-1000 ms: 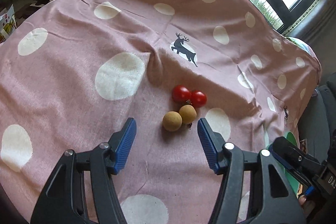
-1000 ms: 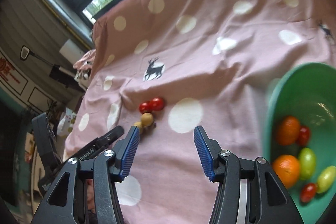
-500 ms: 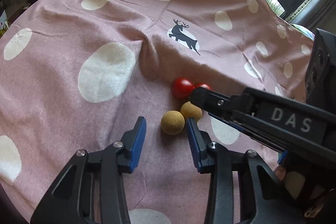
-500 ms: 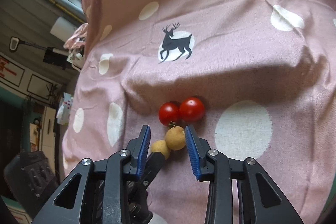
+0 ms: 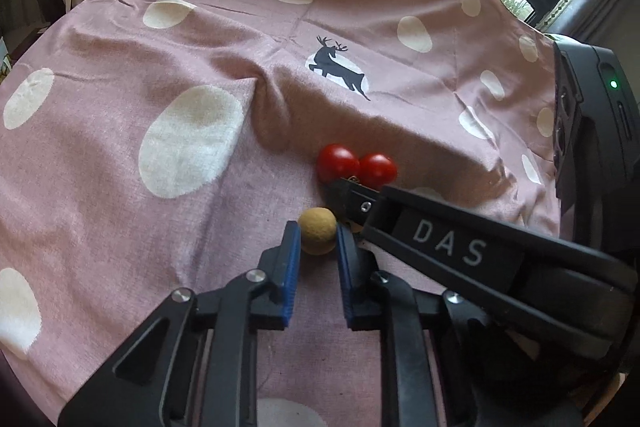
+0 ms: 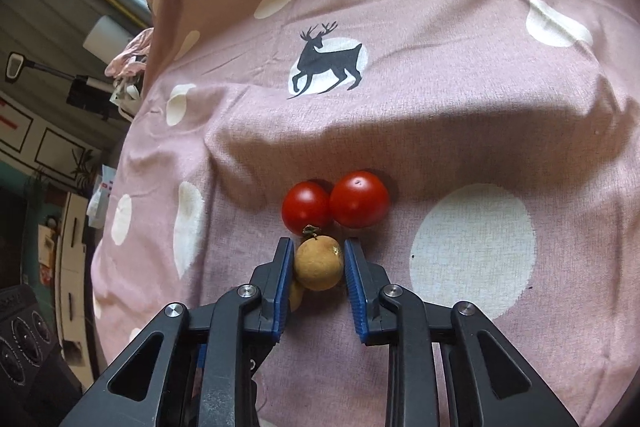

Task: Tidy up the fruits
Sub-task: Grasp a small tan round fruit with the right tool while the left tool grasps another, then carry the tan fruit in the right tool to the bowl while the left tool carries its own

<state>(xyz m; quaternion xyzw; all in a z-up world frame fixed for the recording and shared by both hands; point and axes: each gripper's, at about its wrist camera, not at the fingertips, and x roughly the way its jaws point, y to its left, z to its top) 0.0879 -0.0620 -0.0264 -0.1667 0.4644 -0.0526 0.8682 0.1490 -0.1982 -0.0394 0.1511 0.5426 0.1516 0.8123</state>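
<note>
Both tools had just closed: the left tool (image 5: 316, 239) clenched one tan longan (image 5: 318, 230), the right tool (image 6: 318, 263) gripped a second, stemmed longan (image 6: 319, 262) mid-cloth. The right tool's black arm hid that second fruit from the left view. Beyond, two glossy red tomatoes (image 6: 335, 205) touched on the spotted pink cloth (image 6: 460, 131).

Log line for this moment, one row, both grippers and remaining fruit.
left gripper: shut on left tan fruit | right gripper: shut on right tan fruit | two red tomatoes: on cloth

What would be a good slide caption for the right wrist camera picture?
Right gripper shut on a tan longan, two red tomatoes just beyond on the pink spotted cloth.
</note>
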